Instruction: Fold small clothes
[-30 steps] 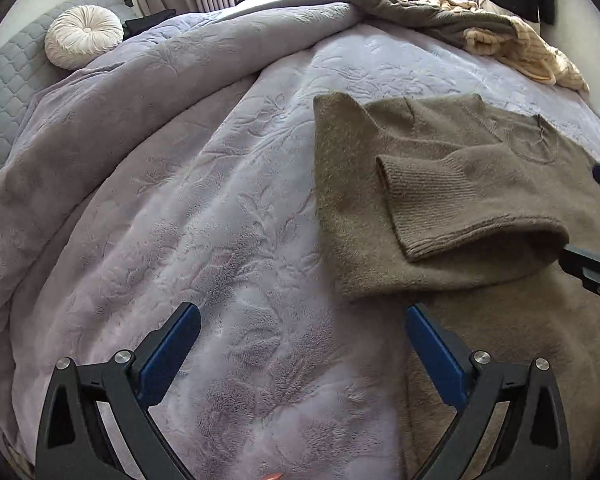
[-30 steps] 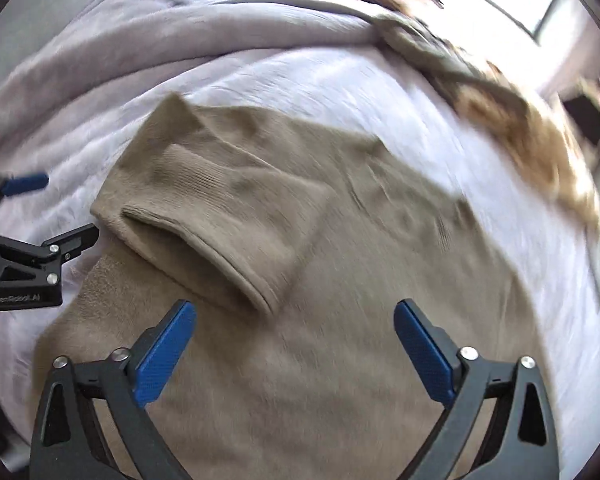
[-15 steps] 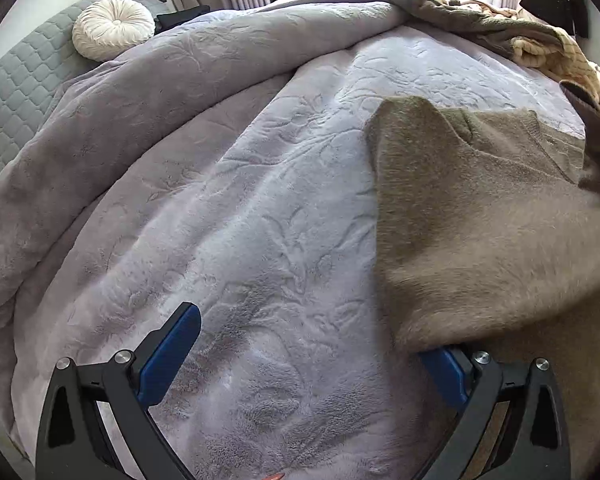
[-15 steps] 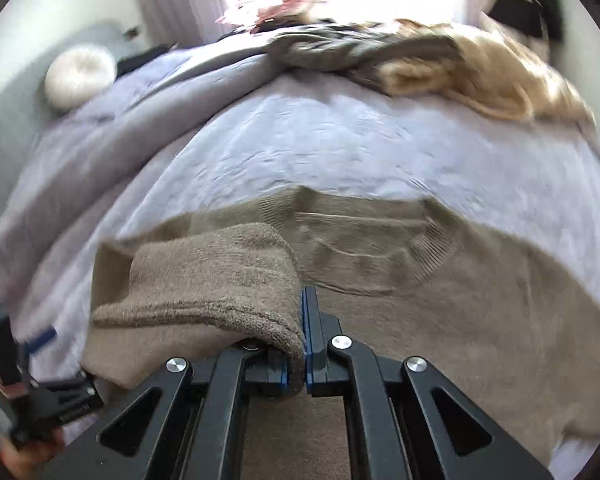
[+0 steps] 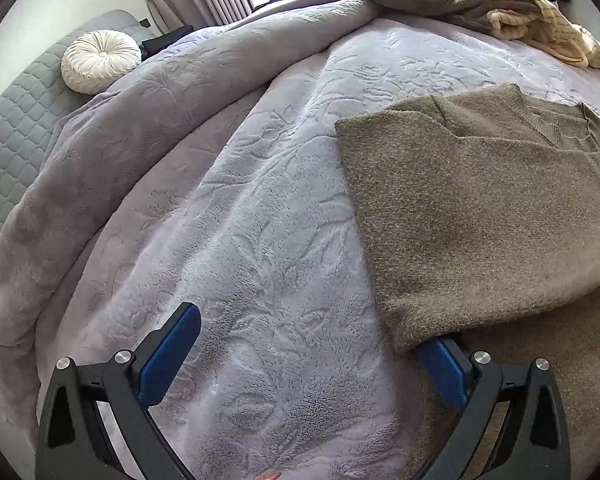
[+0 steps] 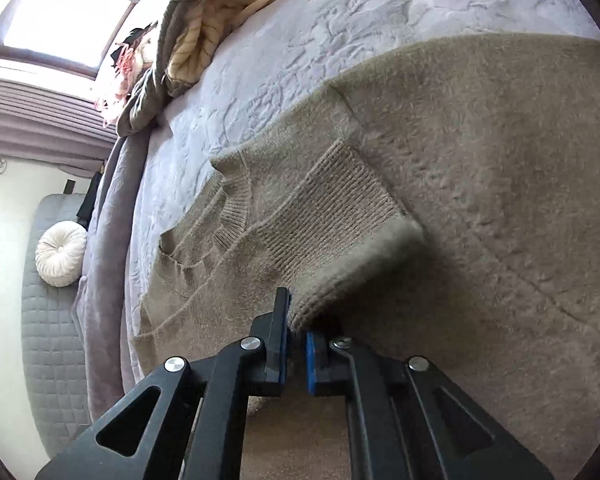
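Sweater (image 5: 480,216): soft, floppy knit, light; grab hems or cuffs. Right gripper (image 6: 296,344) clenched on its cuff (image 6: 332,216); left gripper (image 5: 304,364) released, beside its hem.

Open passage is being offered by the bare lilac blanket (image 5: 228,216) left of the olive sweater (image 5: 480,208). The far edge is being blocked by a heap of clothes (image 5: 500,12). The left side is being bounded by a bunched blanket ridge (image 5: 112,152), with a round cushion (image 5: 100,60) beyond.
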`<state>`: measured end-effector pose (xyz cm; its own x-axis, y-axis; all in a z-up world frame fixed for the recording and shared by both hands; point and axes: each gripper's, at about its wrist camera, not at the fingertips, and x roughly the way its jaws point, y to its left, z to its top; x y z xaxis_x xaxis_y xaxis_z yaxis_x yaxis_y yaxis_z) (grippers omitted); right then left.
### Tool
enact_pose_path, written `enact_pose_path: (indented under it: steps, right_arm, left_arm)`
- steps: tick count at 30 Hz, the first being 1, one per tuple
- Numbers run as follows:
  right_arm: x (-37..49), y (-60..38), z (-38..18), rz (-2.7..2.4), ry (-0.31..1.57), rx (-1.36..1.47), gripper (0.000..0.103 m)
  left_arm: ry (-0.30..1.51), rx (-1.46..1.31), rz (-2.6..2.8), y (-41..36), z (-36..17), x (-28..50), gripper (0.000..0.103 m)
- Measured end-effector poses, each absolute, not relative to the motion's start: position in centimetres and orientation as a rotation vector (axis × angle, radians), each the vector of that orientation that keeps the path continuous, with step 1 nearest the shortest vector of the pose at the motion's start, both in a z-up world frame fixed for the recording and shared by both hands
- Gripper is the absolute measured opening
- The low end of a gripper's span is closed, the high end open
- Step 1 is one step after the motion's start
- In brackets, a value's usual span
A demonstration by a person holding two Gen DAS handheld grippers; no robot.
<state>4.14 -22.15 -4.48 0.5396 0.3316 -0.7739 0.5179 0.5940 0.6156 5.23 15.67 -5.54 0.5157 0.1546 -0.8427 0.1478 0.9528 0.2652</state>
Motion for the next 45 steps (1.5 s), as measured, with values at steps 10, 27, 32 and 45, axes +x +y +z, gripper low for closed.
enact_pose_path:
  steps: [10,27,32,45]
  right_arm:
    - [3.8,-23.6,-6.5,-0.114,1.068,0.896,0.007]
    - [3.0,-23.4,-6.7,-0.077,1.066,0.871,0.007]
    - [2.9,-23.6,-7.0,-0.063,1.052,0.886,0.007]
    - [4.1,-23.1,-6.0,-0.089,1.065,0.814,0.007]
  left_arm:
    - [1.061,0.495,-0.064,16.3,-5.1,3.1,0.102]
    - [1.265,-0.265,-0.425,15.9,-6.1,19.2,0.078]
    - [1.260,-0.322,-0.434,16.4,-6.4,19.4,0.012]
    - [1.196,-0.288,-0.373,18.3,-6.8,20.3,0.010]
